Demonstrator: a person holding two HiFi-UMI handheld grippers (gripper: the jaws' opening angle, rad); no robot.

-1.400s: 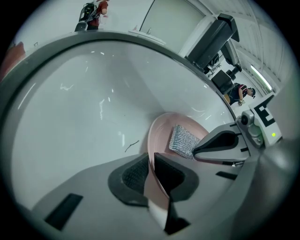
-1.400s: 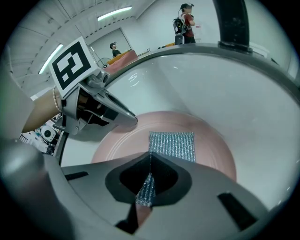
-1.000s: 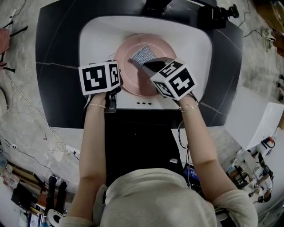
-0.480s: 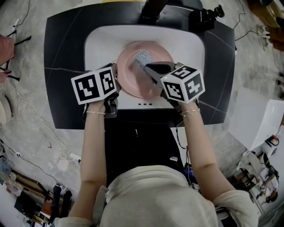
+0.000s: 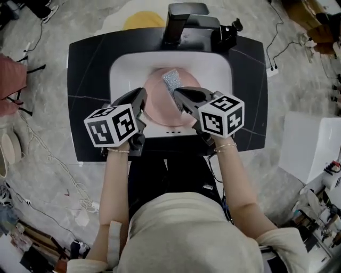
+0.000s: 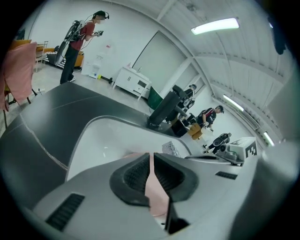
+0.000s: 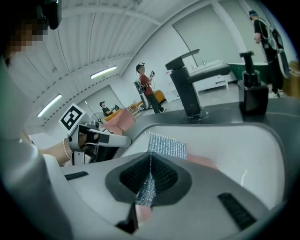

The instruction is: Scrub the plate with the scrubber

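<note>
The plate (image 5: pixel 159 105) is pink, the scrubber (image 5: pixel 171 80) sparkling silver, the sink (image 5: pixel 214 67) white, and the surface (image 5: pixel 88 80) and tap (image 5: pixel 184 19) black.

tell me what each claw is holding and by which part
The left claw pinches the pink plate by its rim; the right claw pinches the silver scrubber by its lower edge.

Lab hall: freestanding sink (image 5: pixel 121 74), loose floor cables (image 5: pixel 53 157).

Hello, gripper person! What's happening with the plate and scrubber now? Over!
Left gripper shut on plate rim. Right gripper shut on scrubber, at plate's far edge, contact unclear. Both over sink; faucet clear behind.
</note>
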